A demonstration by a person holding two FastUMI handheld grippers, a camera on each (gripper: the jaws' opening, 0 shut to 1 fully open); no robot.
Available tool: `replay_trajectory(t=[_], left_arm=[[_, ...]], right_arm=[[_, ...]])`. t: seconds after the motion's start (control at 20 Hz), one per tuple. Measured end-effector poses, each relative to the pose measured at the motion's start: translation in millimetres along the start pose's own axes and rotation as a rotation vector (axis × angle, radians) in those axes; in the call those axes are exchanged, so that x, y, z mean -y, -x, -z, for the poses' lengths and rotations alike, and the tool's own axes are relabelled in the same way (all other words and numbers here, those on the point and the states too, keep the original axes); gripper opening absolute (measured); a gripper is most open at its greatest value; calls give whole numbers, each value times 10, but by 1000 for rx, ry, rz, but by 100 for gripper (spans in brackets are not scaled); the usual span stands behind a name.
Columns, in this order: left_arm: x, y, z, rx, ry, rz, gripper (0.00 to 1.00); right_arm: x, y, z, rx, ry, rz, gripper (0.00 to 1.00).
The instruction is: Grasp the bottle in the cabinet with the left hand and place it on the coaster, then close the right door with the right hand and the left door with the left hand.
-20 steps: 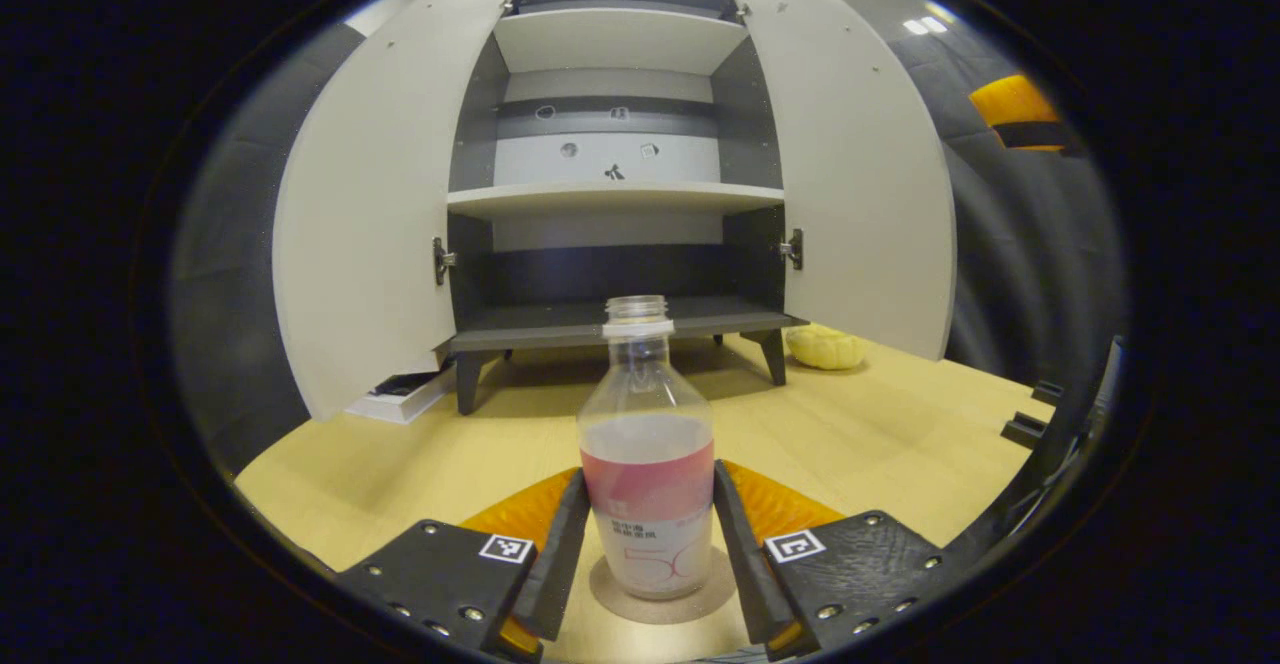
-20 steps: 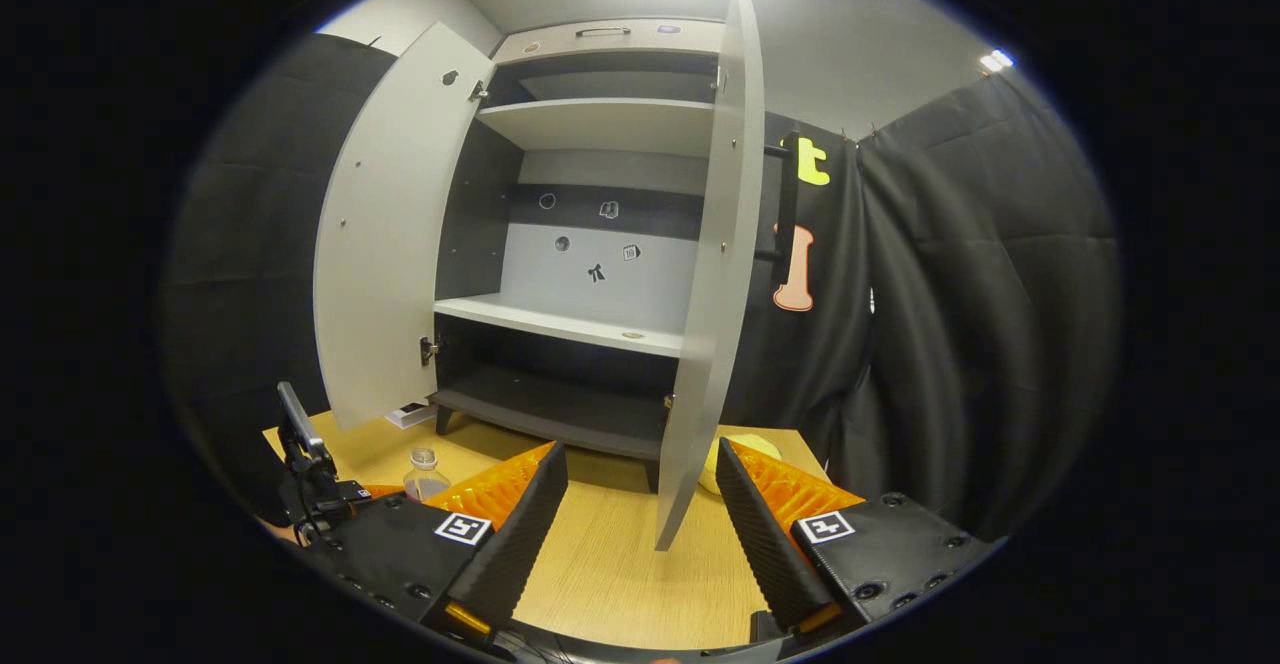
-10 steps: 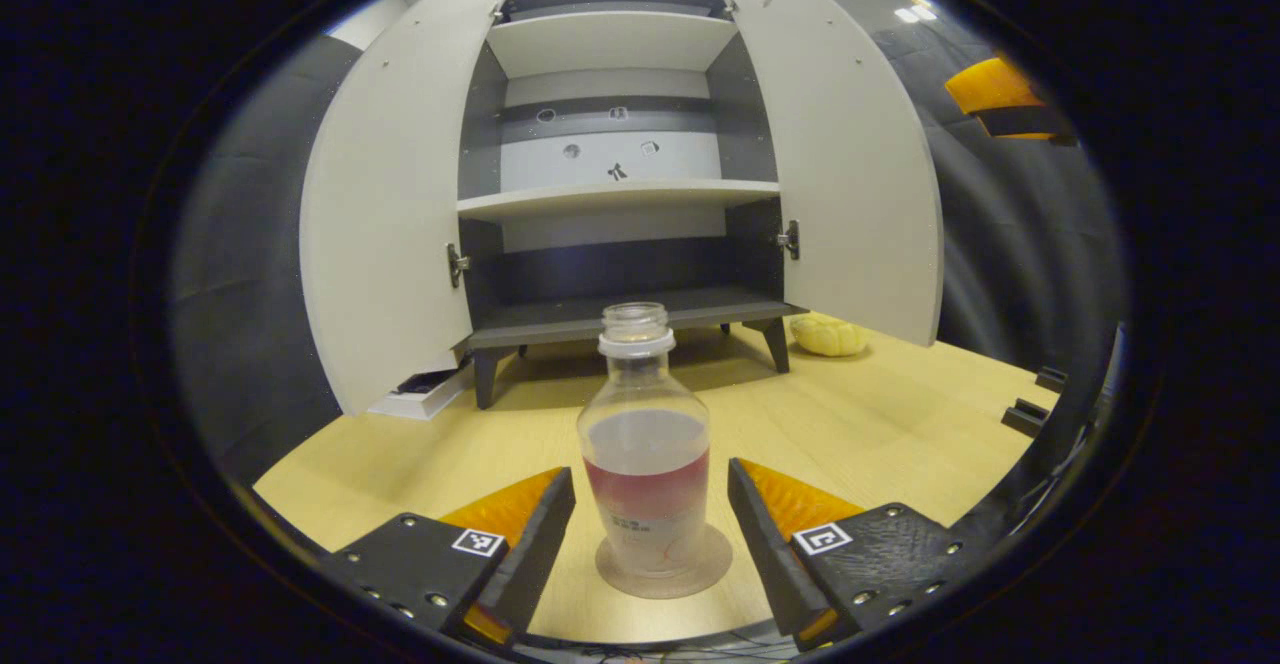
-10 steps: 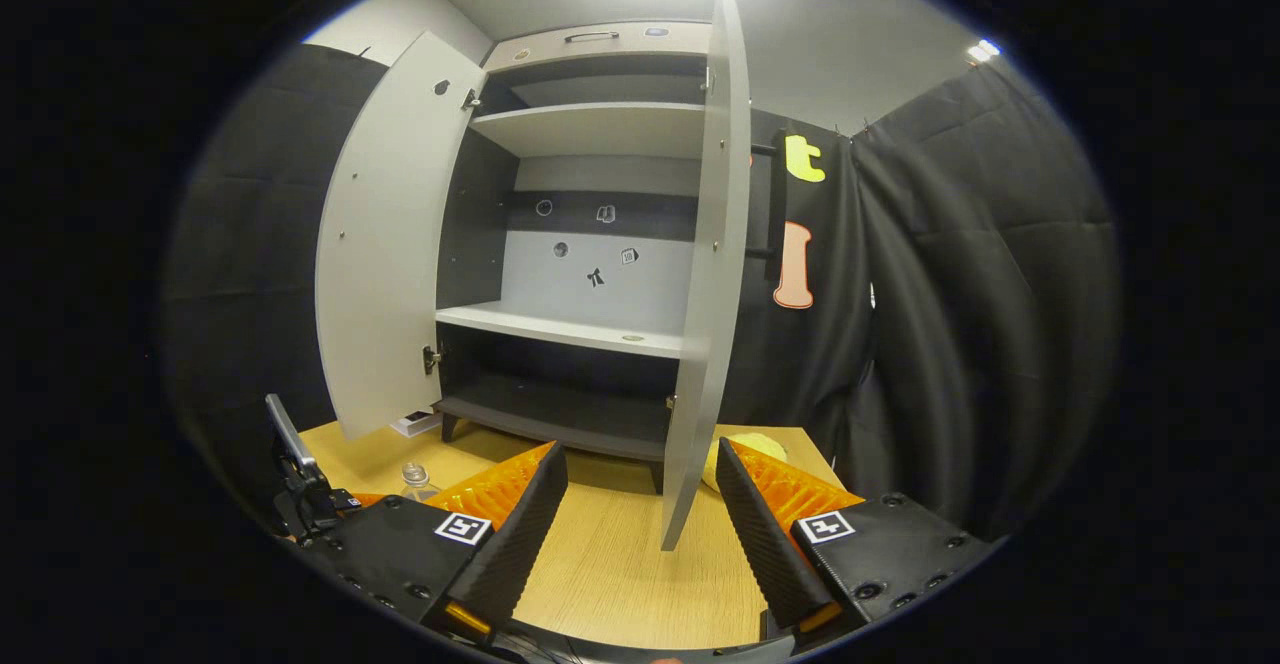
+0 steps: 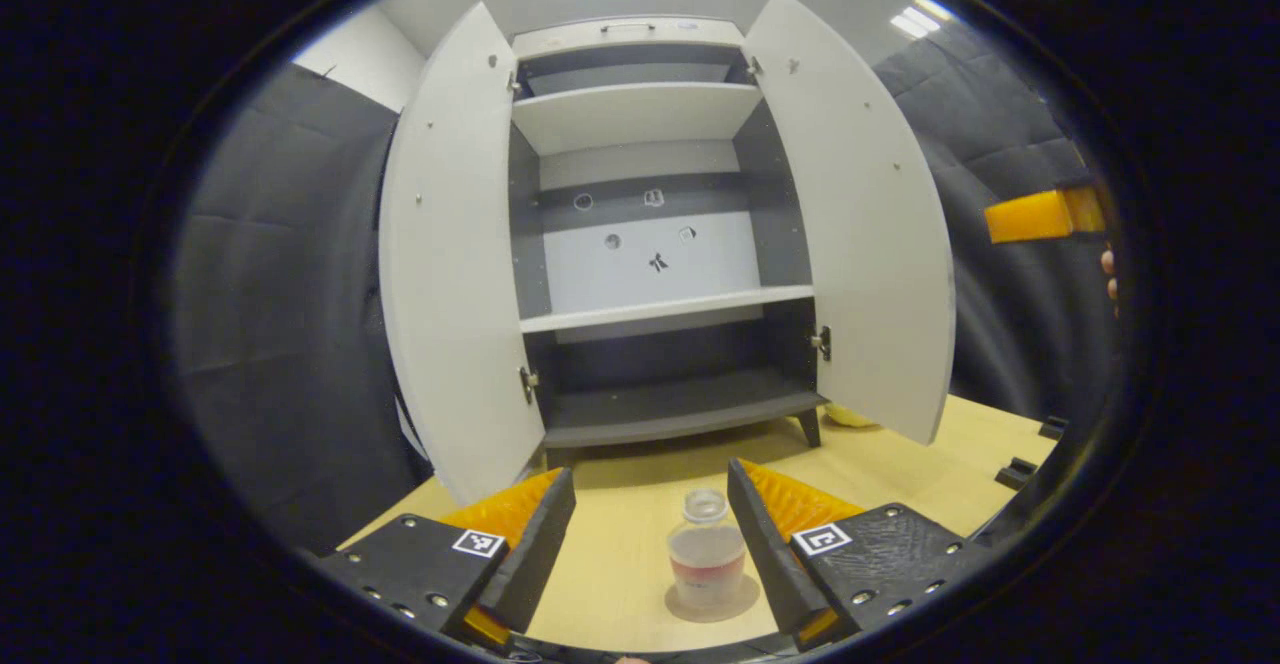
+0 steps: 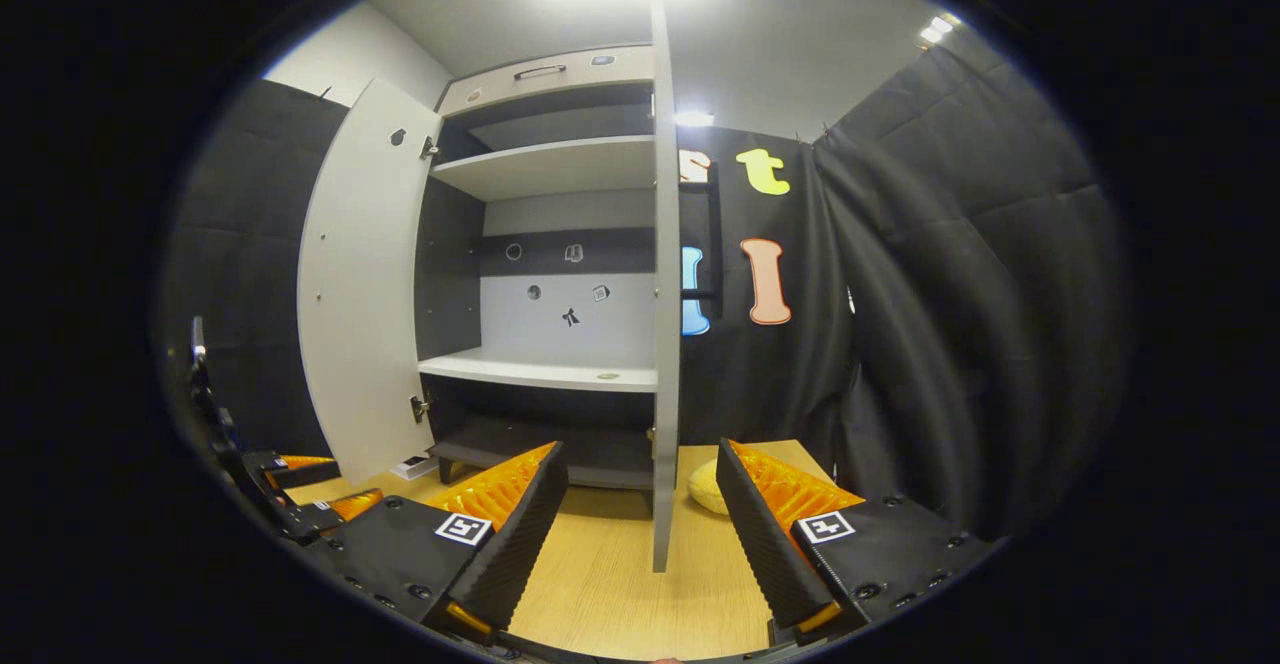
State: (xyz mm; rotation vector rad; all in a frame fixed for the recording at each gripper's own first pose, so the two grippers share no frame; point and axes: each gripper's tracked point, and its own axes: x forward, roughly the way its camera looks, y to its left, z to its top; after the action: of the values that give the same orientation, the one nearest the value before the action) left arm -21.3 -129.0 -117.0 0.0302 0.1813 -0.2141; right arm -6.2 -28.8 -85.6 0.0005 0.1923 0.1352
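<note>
Bottle [image 5: 706, 564] sits on the coaster [image 5: 745, 601] between the spread left claw [image 5: 650, 534], and the right claw [image 6: 640, 514], also wide open, faces the right door [image 6: 662, 294] edge-on, so a sloppy swing could slam it.

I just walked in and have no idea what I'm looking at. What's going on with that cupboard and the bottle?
A person is working with two hand-held grippers. The bottle stands on a round coaster on the table, with the left gripper open around it and not touching. Both cupboard doors are open. The right gripper is open, facing the right door's edge.
</note>
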Motion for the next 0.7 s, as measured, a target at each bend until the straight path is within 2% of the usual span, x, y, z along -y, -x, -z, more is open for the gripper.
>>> replay_trajectory(t=[0.25, 0.3, 0.35, 0.4, 0.5, 0.55, 0.6, 0.65, 0.7], left_arm=[[-487, 12, -593, 40, 55, -83, 88], [-581, 33, -687, 51, 58, -101, 82], [-663, 40, -783, 61, 54, -115, 82], [-756, 75, -880, 79, 50, -131, 88], [-850, 99, -995, 109, 40, -143, 88], [-895, 100, -1025, 121, 32, -149, 82], [-955, 111, -1026, 130, 23, -156, 82], [-1018, 120, -1038, 136, 16, -166, 88], [-1083, 140, -1042, 143, 12, -176, 88]], right_arm=[[218, -115, -160, 14, -26, 63, 92], [290, -141, -179, 9, -23, 86, 95], [359, -167, -221, 7, -24, 108, 95], [433, -198, -268, 8, -27, 135, 95], [627, -240, -373, 19, -39, 200, 95], [723, -258, -444, 33, -44, 233, 95], [806, -277, -502, 46, -43, 265, 92], [901, -301, -561, 57, -34, 298, 92], [997, -332, -631, 68, -22, 333, 95]])
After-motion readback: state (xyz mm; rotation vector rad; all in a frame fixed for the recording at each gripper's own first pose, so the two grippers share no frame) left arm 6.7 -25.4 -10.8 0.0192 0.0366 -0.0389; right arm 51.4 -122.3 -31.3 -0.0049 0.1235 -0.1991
